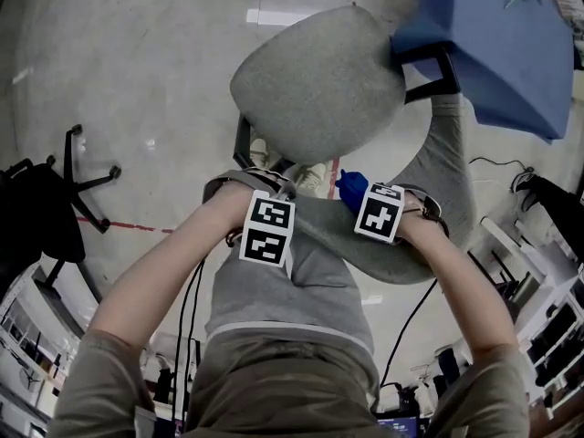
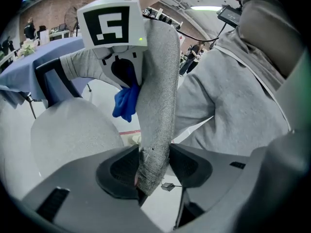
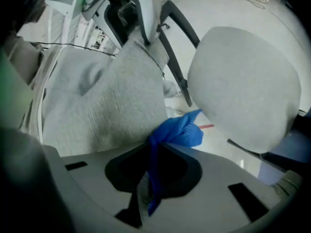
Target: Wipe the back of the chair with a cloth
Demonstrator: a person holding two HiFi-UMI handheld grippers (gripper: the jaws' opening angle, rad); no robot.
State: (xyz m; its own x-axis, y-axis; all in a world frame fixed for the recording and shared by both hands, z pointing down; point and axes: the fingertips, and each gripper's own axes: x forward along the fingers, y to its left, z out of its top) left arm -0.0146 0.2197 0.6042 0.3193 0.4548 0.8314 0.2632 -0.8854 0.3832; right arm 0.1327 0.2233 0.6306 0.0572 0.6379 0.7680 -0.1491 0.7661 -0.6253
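A grey fabric office chair stands below me, its seat [image 1: 319, 80] ahead and its curved back [image 1: 447, 172] close to my body. My left gripper [image 2: 154, 166] is shut on the top edge of the chair back [image 2: 158, 96], the fabric pinched between its pads. The right gripper [image 3: 155, 154] is shut on a blue cloth [image 3: 180, 131], which bunches out of the jaws against the chair back [image 3: 107, 101]. In the head view the left gripper [image 1: 274, 185] and right gripper [image 1: 354, 192] sit side by side on the back's rim, with the blue cloth [image 1: 349, 186] between them.
A table under a blue cover [image 1: 511, 35] stands at the upper right, touching the chair. A black office chair [image 1: 46, 208] with a star base is at the left. A red tape line [image 1: 119, 224] crosses the floor. Cables hang beside my body.
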